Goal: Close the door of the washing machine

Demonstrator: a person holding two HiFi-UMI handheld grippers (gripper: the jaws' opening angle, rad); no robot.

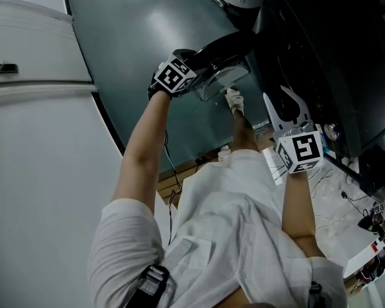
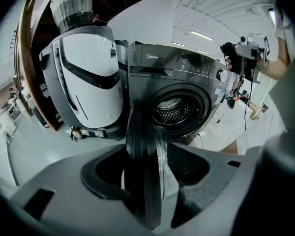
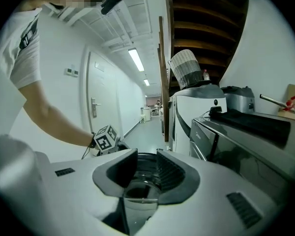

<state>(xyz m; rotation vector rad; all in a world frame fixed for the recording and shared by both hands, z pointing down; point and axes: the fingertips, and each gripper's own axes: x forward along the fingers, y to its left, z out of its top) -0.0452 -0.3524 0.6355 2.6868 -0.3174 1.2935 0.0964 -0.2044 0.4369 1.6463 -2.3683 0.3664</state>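
Observation:
The dark grey front-loading washing machine (image 2: 179, 107) stands with its drum opening uncovered; in the head view it is the dark bulk (image 1: 333, 56) at the upper right. Its round door (image 2: 143, 171) is swung out and shows edge-on in the left gripper view. My left gripper (image 2: 145, 156) is shut on that door's rim, and from above its black jaws (image 1: 234, 50) straddle the glass bowl of the door (image 1: 221, 82). My right gripper (image 1: 287, 108) hangs open to the right of the door, close to the machine's front. In the right gripper view the door glass (image 3: 142, 193) lies past the open jaws (image 3: 146, 166), untouched.
A white appliance (image 2: 88, 77) with a wicker basket (image 2: 73, 6) on top stands left of the machine. A camera rig (image 2: 243, 58) and cables (image 1: 346, 204) are at the machine's other side. A white door (image 3: 96, 97) and a corridor lie beyond.

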